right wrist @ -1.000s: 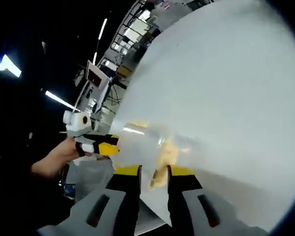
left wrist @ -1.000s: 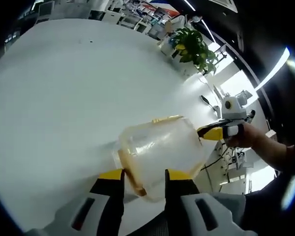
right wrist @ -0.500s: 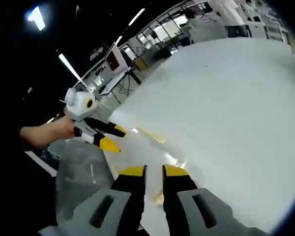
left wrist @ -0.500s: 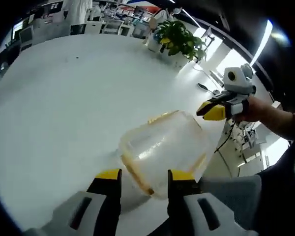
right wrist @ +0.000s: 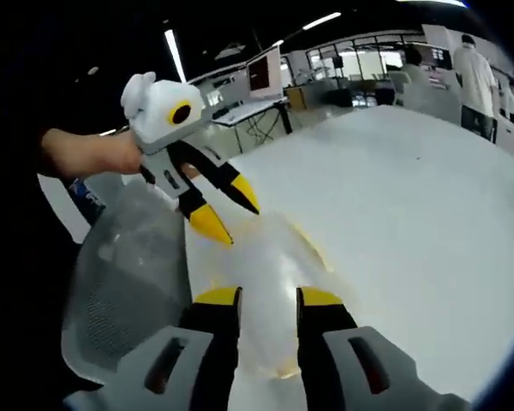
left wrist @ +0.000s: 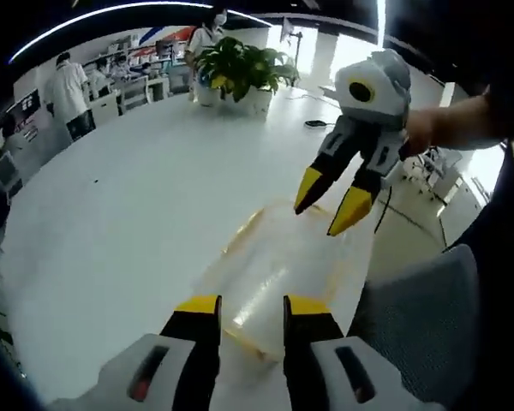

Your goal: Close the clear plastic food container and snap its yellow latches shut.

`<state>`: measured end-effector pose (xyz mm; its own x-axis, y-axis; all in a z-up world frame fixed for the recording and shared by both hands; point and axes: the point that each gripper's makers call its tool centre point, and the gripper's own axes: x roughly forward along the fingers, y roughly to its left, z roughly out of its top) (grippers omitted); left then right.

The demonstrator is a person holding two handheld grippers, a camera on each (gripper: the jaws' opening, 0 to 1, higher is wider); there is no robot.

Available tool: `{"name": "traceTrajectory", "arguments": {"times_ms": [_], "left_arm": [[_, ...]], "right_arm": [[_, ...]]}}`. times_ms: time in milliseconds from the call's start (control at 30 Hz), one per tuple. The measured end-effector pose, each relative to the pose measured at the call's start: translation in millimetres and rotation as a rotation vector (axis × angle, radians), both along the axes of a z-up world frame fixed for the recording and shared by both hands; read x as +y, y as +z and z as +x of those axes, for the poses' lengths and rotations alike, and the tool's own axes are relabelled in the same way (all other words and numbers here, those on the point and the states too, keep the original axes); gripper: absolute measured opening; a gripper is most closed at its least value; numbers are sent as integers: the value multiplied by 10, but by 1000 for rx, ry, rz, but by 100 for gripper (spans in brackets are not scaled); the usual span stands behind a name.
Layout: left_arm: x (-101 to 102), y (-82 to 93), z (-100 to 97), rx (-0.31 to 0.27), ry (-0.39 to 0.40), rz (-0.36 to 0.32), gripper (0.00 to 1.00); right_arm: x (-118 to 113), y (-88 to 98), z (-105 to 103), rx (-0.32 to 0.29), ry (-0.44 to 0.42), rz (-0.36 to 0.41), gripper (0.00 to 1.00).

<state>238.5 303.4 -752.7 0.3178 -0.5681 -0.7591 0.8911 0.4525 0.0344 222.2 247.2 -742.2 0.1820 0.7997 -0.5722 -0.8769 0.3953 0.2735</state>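
The clear plastic container (left wrist: 278, 270) with yellow edges lies on the white table (left wrist: 111, 223), just beyond my left gripper (left wrist: 250, 306). That gripper's jaws stand open, and the container's near rim shows low between them. My right gripper (left wrist: 330, 199) comes in from the upper right, open, its yellow fingertips (left wrist: 349, 211) hovering over the container's far end. In the right gripper view the container (right wrist: 265, 261) lies ahead of my right gripper (right wrist: 270, 297), and the left gripper (right wrist: 227, 210) hangs open above it. I cannot tell whether the latches are snapped.
A grey mesh chair (left wrist: 420, 317) stands at the table's near edge, also seen as the chair (right wrist: 120, 291). A potted plant (left wrist: 240, 68) and a small black object (left wrist: 315, 123) sit at the table's far side. People in white coats (left wrist: 68, 86) stand beyond.
Both grippers have lifted and drawn back from the container's ends, where their jaws sat around it. They now hover over it. The container stays on the table.
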Motion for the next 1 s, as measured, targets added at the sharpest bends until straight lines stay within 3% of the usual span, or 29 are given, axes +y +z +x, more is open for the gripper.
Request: {"name": "traceTrajectory", "arguments": {"times_ms": [100, 200, 467, 867, 1000], "left_arm": [[-104, -59, -49, -30, -83, 77, 22], [-235, -50, -93, -39, -118, 67, 23], [-320, -20, -149, -44, -152, 64, 23], [-387, -36, -327, -56, -180, 86, 26], [-410, -80, -346, -56, -166, 97, 32]], "right_arm": [[62, 2, 11, -16, 21, -6, 24], [103, -18, 24, -40, 49, -31, 26], [156, -64, 64, -102, 135, -92, 29], [144, -105, 231, -102, 148, -122, 29], [130, -109, 294, -93, 148, -127, 29]]}}
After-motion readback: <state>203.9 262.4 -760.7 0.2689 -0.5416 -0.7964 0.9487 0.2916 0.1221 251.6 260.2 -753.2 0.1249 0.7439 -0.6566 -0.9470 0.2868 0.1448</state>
